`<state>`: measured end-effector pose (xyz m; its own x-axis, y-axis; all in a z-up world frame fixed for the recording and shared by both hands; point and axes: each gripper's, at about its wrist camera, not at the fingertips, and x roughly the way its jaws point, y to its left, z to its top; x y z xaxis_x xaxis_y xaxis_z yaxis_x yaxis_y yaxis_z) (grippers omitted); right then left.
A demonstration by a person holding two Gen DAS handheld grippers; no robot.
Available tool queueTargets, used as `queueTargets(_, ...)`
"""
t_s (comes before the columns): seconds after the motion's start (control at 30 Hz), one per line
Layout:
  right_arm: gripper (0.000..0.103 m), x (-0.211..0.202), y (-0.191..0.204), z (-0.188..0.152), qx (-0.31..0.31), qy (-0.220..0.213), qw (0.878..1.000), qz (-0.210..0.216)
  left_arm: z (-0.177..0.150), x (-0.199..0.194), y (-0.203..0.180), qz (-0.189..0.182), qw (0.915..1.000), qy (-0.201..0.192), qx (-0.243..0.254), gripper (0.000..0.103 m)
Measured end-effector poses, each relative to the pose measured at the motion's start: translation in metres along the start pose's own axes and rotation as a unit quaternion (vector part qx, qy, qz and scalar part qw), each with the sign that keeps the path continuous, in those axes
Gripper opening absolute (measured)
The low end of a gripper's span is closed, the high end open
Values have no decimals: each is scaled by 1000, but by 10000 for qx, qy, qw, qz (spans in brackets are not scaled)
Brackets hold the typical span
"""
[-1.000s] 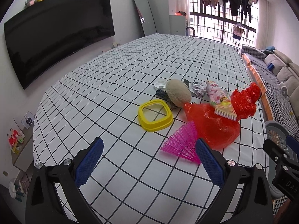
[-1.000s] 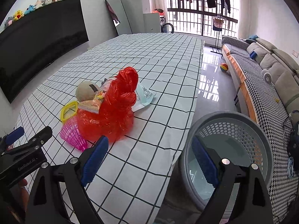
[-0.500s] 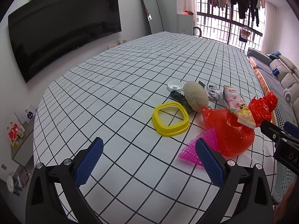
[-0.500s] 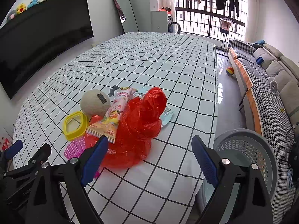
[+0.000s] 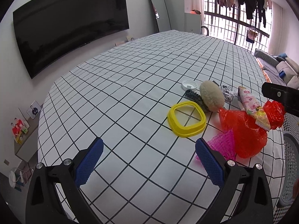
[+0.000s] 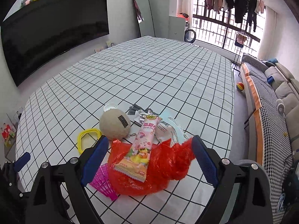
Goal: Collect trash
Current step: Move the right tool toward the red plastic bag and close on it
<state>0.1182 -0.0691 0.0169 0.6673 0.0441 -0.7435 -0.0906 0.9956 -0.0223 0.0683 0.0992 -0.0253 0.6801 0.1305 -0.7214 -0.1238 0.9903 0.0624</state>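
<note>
The right tool (image 6: pixel 149 160) hangs spread above the red bag (image 6: pixel 158 169), not touching it.

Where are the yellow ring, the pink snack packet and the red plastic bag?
yellow ring (image 5: pixel 186 131), left wrist view, near rim.
pink snack packet (image 6: pixel 143 145), right wrist view, packet's middle.
red plastic bag (image 6: pixel 164 166), right wrist view, crumpled centre.

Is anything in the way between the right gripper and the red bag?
Nothing visible. The open right gripper hangs right over the red bag; only the pink snack packet lies on top of the bag.
</note>
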Motion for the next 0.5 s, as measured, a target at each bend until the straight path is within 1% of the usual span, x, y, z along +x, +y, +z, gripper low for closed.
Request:
queueTargets(0.13,86,23,14,7,-281,243,9992,-118,0,3,7,-28,9999,28,-102,97)
queueTargets(0.3,86,47,16,6,-499,537,9968,-327,-2,6,10,-65,9998,69,-157,97)
queueTargets(0.47,85,57,16,3,-612,745,9945,-407,-2,7,11,-103,9997,90,-182,97)
queueTargets(0.5,84,59,16,3,-647,782,9940,-414,-2,7,11,-107,9997,93,-182,97)
